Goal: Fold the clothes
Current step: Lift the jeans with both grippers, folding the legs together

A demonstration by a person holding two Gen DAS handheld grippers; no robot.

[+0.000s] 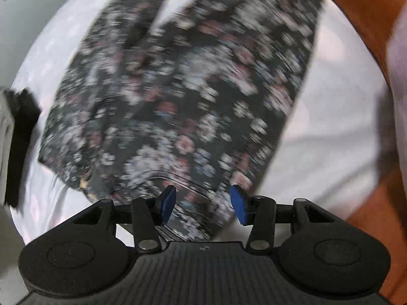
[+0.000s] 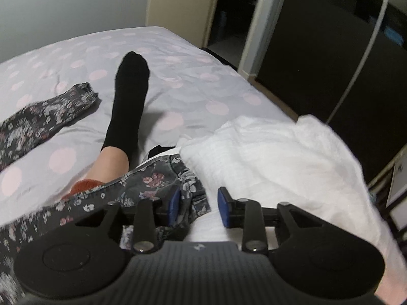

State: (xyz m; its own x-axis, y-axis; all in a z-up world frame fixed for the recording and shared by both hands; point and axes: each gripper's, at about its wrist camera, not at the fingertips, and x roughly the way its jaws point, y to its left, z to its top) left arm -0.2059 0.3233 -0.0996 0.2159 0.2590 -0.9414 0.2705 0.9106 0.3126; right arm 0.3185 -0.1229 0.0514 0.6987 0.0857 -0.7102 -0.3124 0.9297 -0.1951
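On bed [image 2: 178,58]: floral garment [image 1: 178,89] laid flat for folding — left gripper [image 1: 202,201] & right gripper [image 2: 196,207] both spread, gripping nothing.

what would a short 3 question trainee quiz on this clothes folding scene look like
1. True or false: the left hand-held gripper is clamped on the floral garment.
2. In the right wrist view, what lies directly to the right of the right hand-held gripper? A) white towel B) pillow C) laundry basket
3. What colour is the sock on the person's outstretched foot on the spotted bedcover?

Key
1. False: its jaws stand apart, with the fabric lying beyond and beneath them, not pinched.
2. A: the white towel.
3. Black.
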